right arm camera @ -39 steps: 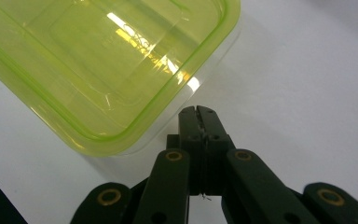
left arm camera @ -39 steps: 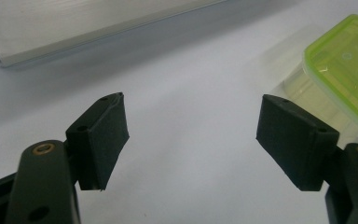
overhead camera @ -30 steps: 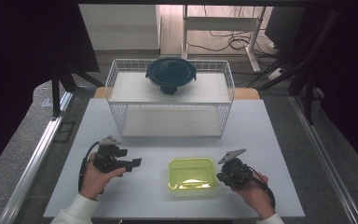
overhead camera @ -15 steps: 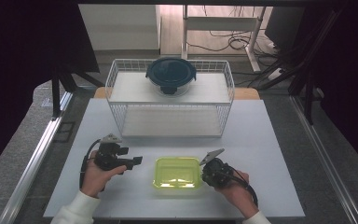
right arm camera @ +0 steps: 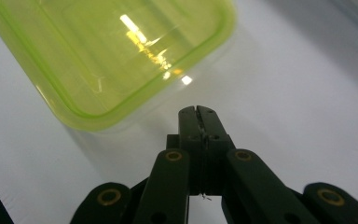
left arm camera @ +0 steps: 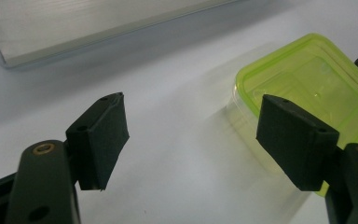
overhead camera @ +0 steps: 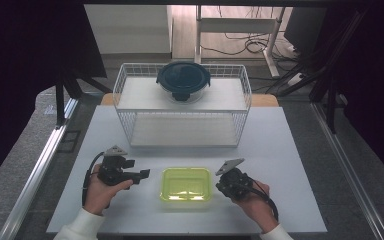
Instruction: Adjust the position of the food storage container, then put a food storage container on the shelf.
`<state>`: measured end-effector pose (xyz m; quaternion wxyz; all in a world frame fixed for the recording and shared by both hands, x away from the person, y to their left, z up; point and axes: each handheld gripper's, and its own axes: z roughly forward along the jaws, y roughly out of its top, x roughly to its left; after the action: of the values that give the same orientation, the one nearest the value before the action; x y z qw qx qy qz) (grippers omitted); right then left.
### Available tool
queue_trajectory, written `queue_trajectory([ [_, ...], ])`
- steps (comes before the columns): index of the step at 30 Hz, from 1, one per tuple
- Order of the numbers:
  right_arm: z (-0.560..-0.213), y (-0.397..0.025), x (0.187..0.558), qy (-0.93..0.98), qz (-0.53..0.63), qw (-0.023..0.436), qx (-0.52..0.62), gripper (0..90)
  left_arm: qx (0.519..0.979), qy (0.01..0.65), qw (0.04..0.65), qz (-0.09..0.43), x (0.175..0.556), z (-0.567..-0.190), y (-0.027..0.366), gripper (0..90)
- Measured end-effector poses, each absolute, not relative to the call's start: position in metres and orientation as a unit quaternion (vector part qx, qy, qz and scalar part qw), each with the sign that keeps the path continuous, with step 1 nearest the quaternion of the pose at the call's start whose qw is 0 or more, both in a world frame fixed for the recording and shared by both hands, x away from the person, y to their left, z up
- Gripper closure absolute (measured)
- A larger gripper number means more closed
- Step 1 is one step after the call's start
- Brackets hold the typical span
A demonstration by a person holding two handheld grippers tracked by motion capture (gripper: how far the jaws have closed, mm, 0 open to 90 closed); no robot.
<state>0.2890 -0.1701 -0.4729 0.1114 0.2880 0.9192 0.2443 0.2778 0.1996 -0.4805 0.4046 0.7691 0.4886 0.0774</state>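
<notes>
Shifted leftward over the last second, the green container (overhead camera: 186,183) now lies between the two grippers, apparently nudged there for a two-sided hold. The right gripper (right arm camera: 198,112) has its jaws pressed together, their tips just short of the container's near corner, suited to pushing. The left gripper (left arm camera: 191,135) waits with jaws spread wide, the container just beyond its right jaw.
</notes>
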Motion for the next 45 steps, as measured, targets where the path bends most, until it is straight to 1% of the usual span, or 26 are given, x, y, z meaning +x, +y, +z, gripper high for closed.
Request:
queue_trajectory([
  [4,-0.46,-0.186,0.288,0.901,0.287,0.12,0.303,88.4,0.769,0.489,0.403,0.085,0.272,-0.48,0.195,24.4],
  [6,-0.457,-0.193,0.287,0.891,0.31,0.12,0.309,85.6,0.77,0.486,0.404,0.085,0.269,-0.479,0.193,24.4],
  [7,-0.457,-0.196,0.287,0.885,0.321,0.12,0.315,81.6,0.77,0.485,0.406,0.084,0.267,-0.478,0.191,24.3],
  [9,-0.456,-0.2,0.288,0.869,0.343,0.128,0.331,61.1,0.77,0.484,0.408,0.083,0.266,-0.477,0.19,24.3],
  [10,-0.455,-0.201,0.288,0.858,0.356,0.13,0.347,47.0,0.769,0.483,0.41,0.082,0.266,-0.477,0.19,24.3],
  [11,-0.455,-0.202,0.288,0.848,0.371,0.125,0.359,39.8,0.769,0.483,0.411,0.081,0.265,-0.476,0.189,24.2],
  [13,-0.454,-0.203,0.291,0.832,0.397,0.092,0.376,31.8,0.768,0.483,0.413,0.079,0.265,-0.476,0.189,24.1],
  [14,-0.454,-0.203,0.292,0.827,0.406,0.079,0.381,29.5,0.768,0.484,0.413,0.079,0.266,-0.477,0.189,24.1],
  [17,-0.454,-0.201,0.291,0.82,0.417,0.058,0.387,22.2,0.765,0.485,0.417,0.074,0.266,-0.476,0.189,23.7],
  [20,-0.456,-0.199,0.291,0.82,0.418,0.061,0.386,20.9,0.761,0.488,0.42,0.073,0.264,-0.474,0.189,23.2],
  [22,-0.455,-0.198,0.291,0.815,0.423,0.052,0.392,21.1,0.76,0.487,0.424,0.071,0.263,-0.473,0.188,23.4],
  [27,-0.455,-0.195,0.293,0.806,0.423,0.054,0.41,25.6,0.76,0.483,0.43,0.061,0.263,-0.471,0.184,23.4],
  [31,-0.457,-0.191,0.299,0.797,0.425,0.042,0.428,27.4,0.76,0.482,0.436,0.034,0.264,-0.473,0.181,23.3],
  [35,-0.461,-0.183,0.303,0.794,0.42,0.033,0.438,28.7,0.755,0.486,0.44,0.025,0.268,-0.473,0.18,23.4],
  [40,-0.466,-0.182,0.302,0.793,0.42,0.026,0.44,29.9,0.742,0.501,0.446,-0.006,0.267,-0.479,0.179,23.2],
  [45,-0.474,-0.185,0.297,0.798,0.416,0.014,0.436,32.4,0.73,0.517,0.446,-0.022,0.263,-0.486,0.176,23.8],
])
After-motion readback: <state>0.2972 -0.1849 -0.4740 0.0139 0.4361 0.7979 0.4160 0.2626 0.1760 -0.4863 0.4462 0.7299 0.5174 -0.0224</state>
